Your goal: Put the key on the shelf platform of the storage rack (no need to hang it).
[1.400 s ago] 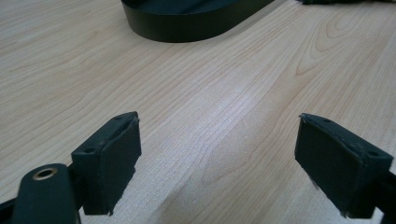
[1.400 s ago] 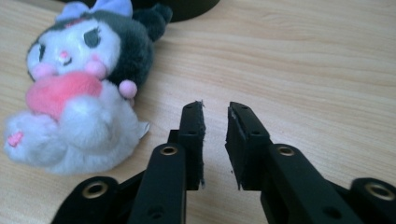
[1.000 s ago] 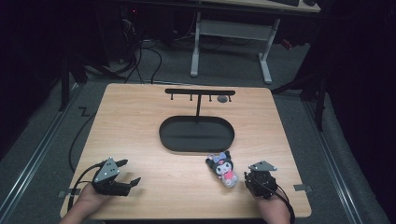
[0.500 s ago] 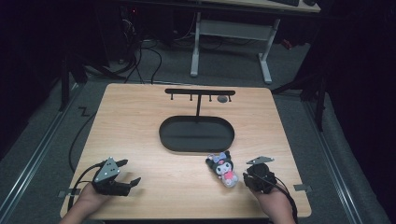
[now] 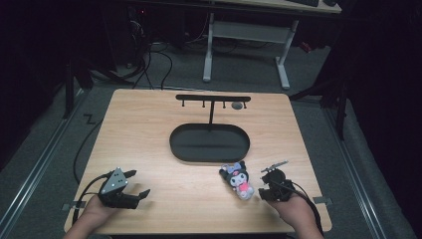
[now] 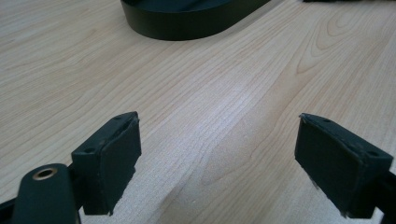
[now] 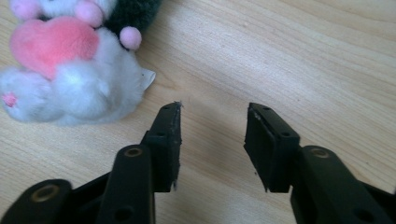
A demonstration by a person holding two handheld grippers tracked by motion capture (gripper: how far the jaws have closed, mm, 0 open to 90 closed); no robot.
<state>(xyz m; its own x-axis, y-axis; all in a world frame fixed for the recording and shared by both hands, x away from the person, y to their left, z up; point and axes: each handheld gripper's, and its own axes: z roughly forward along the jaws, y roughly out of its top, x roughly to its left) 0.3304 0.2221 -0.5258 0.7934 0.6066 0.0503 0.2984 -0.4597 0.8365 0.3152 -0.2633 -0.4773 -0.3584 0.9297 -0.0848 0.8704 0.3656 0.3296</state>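
A small plush doll (image 5: pixel 237 179) with a black hood, white body and pink heart lies on the wooden table (image 5: pixel 149 129), just in front of the black oval tray (image 5: pixel 209 143). In the right gripper view the plush doll (image 7: pixel 70 70) lies at the upper left, close beside the left jaw but apart from it. My right gripper (image 5: pixel 268 185) (image 7: pixel 212 128) is open a moderate width over bare wood, just right of the doll. My left gripper (image 5: pixel 137 184) (image 6: pixel 217 149) rests near the table's front left, jaws wide open with nothing between them.
A black T-shaped hook stand (image 5: pixel 213 99) rises from the tray's far side, with a small round dark object (image 5: pixel 237 105) by its right end. The tray's edge (image 6: pixel 187 25) shows ahead of the left gripper. Desk legs and cables lie on the floor beyond the table.
The right gripper has tilted and shifted slightly beside the doll. The left gripper and the doll have stayed put.
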